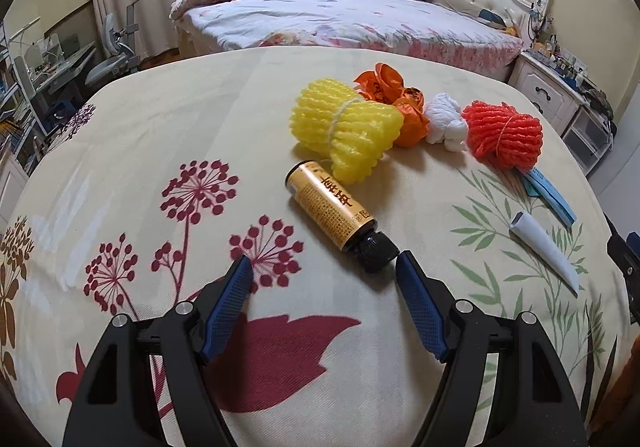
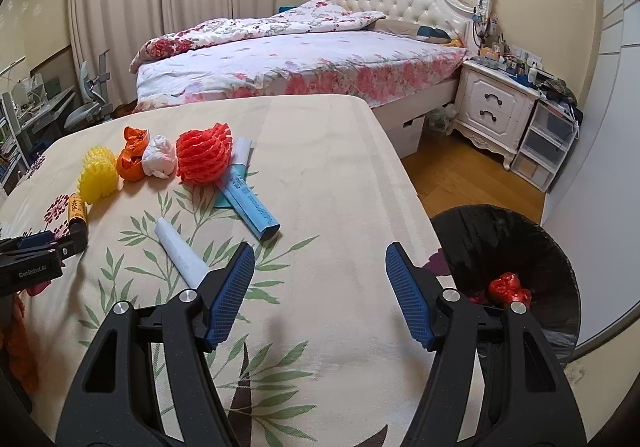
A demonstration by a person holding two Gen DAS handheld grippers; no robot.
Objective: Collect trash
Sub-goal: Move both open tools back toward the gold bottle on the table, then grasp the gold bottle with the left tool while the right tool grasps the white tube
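— While the gold bottle lay on its side, where was it?
— Its black cap sat just beyond the left gripper, whose jaws stood apart and empty.
— How would it handle?
— Probably rigid, slick; grip the cap. The right gripper gaped too.

The left hand-held gripper tilts steeply downward, its blue-padded jaws spread wide with nothing clamped between them. The right hand-held gripper angles down less steeply, its jaws likewise parted and empty, the two grippers apart.
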